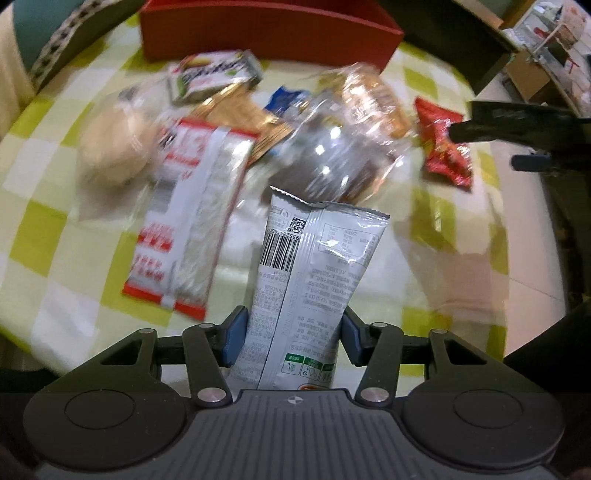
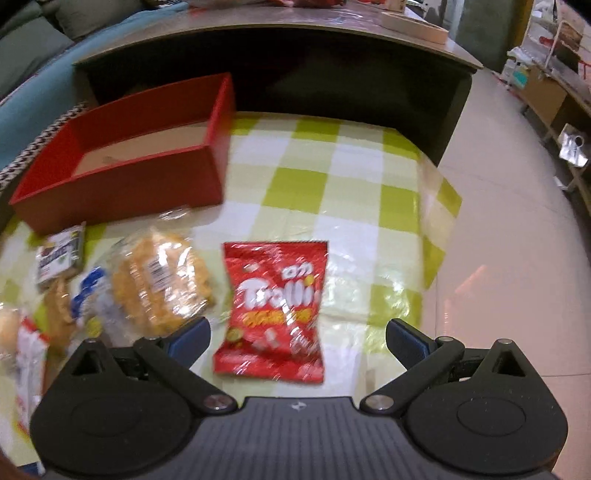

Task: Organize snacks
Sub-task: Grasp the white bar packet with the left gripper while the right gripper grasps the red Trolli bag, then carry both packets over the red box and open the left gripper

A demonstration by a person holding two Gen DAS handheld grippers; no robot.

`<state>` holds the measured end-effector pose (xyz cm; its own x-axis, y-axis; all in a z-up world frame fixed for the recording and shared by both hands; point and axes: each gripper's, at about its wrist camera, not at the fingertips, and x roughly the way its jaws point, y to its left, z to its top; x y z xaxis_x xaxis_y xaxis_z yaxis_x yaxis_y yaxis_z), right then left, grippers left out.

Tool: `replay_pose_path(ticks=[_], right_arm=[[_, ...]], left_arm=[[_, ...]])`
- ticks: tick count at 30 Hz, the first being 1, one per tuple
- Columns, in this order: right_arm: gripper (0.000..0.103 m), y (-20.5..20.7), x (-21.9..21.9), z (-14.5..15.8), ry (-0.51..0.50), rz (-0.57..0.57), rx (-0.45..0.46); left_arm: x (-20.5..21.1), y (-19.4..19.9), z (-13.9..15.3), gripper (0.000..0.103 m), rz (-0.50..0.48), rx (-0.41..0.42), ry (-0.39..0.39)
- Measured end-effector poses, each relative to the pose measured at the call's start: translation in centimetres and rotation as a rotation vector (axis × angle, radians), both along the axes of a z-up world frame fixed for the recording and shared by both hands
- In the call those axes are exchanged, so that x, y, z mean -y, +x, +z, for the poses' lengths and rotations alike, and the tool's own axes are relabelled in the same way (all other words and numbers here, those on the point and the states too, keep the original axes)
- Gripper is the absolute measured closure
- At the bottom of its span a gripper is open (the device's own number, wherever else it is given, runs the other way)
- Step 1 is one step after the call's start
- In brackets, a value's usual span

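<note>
My left gripper is shut on a silver-grey snack packet with a barcode, held above the green-checked cloth. Beyond it lies a pile of snacks: a red-and-white packet, a clear bag of dark snacks, a green-and-white box and a red Trolli bag. The red box stands at the back. My right gripper is open, its jaws on either side of the Trolli bag, just above it. The red box is open-topped, at far left.
A clear bag of yellow crackers and a blue-and-white packet lie left of the Trolli bag. A dark low table stands behind the cloth. The cloth's edge meets pale floor on the right. The right gripper's tip shows at the left view's right edge.
</note>
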<state>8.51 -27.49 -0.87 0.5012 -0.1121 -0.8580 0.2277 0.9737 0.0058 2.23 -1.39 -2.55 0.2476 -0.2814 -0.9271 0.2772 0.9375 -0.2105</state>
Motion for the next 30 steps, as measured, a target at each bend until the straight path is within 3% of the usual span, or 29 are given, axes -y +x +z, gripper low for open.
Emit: replay_pose_path(ticks=[8, 15, 19, 23, 24, 26, 30], right_arm=[[0.0, 2.4, 0.7, -2.9, 0.052, 0.018, -0.063], [0.0, 3.1, 0.9, -4.2, 0.073, 0.07, -0.105], [0.0, 3.6, -0.2, -4.7, -0.001, 0.133, -0.134], [0.001, 3.5, 0.5, -4.3, 0.017, 0.12, -0.128], [0.004, 3.3, 0.5, -4.1, 0.002, 0.123, -0.123], [0.037, 2.9, 0.5, -3.4, 0.005, 0.135, -0.096], [0.042, 2.4, 1.4, -2.8, 0.033, 0.115, -0.071]], left_arm=[[2.7, 2.1, 0.6, 0.043, -0.005, 0.025, -0.002], [1.8, 3.6, 0.6, 0.043, 0.052, 0.025, 0.011], [1.5, 3.8, 1.5, 0.043, 0.079, 0.06, 0.033], [1.5, 4.2, 2.2, 0.043, 0.109, 0.089, 0.082], [1.4, 4.5, 2.5, 0.043, 0.118, 0.093, 0.087], [1.3, 4.9, 3.3, 0.043, 0.129, 0.109, 0.09], [1.9, 6.3, 4.5, 0.043, 0.123, 0.152, 0.087]])
